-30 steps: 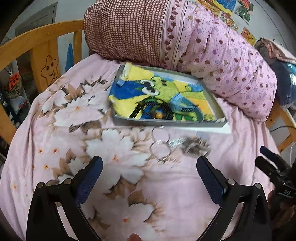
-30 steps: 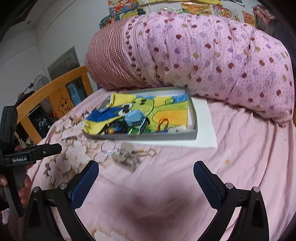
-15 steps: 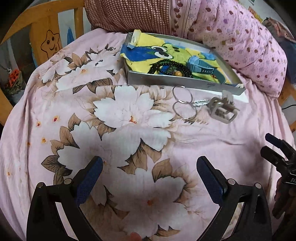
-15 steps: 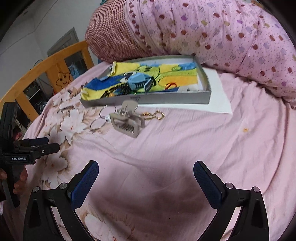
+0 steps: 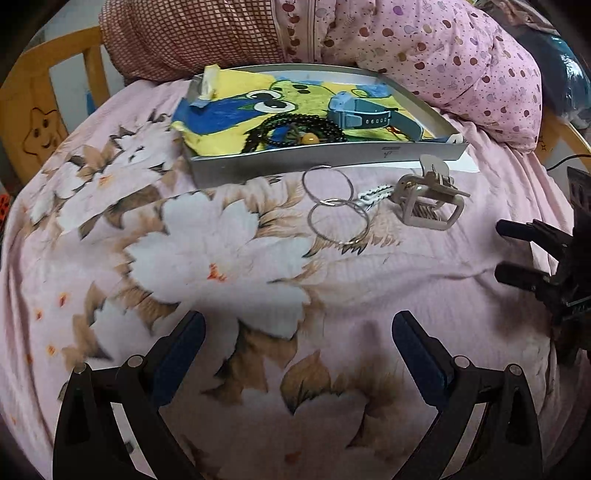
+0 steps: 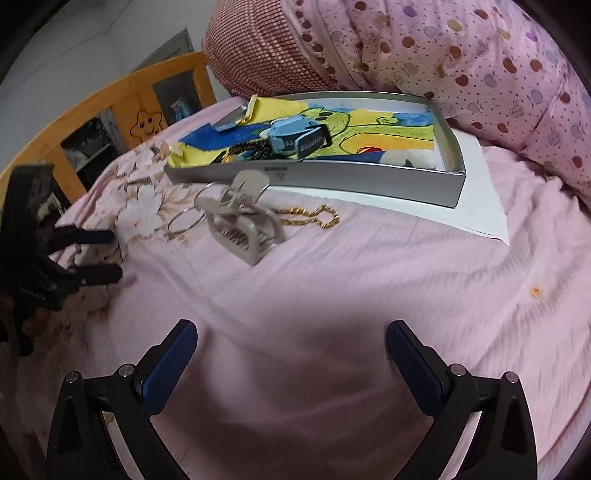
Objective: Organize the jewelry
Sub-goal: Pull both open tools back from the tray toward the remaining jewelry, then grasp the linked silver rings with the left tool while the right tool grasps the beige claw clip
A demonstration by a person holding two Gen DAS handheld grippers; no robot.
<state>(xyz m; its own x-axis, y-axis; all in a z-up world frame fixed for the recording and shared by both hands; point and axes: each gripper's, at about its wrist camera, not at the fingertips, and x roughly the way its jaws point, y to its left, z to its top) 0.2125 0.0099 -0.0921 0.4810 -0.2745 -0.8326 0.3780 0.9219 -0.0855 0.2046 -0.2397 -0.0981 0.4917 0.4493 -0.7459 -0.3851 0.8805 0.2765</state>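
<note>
A grey tray (image 5: 321,160) (image 6: 332,181) lined with a yellow cartoon cloth holds a blue watch (image 5: 362,114) (image 6: 295,138) and a black bead bracelet (image 5: 291,129). In front of it on the bed lie two silver hoops (image 5: 334,210) (image 6: 186,219), a beige hair claw (image 5: 428,201) (image 6: 240,225) and a gold chain (image 6: 314,218). My left gripper (image 5: 295,332) is open, low over the floral sheet, short of the hoops. My right gripper (image 6: 291,339) is open over the pink sheet, nearer than the claw. Each gripper shows at the edge of the other's view.
A rolled pink dotted quilt (image 5: 424,55) (image 6: 461,62) and a checked pillow (image 5: 192,33) lie behind the tray. A white sheet (image 6: 480,192) sticks out under the tray. The wooden bed rail (image 5: 48,92) (image 6: 122,107) curves along the left side.
Both grippers have dropped lower and moved in towards the jewelry, which now looks larger and nearer. The jaws have stayed open throughout.
</note>
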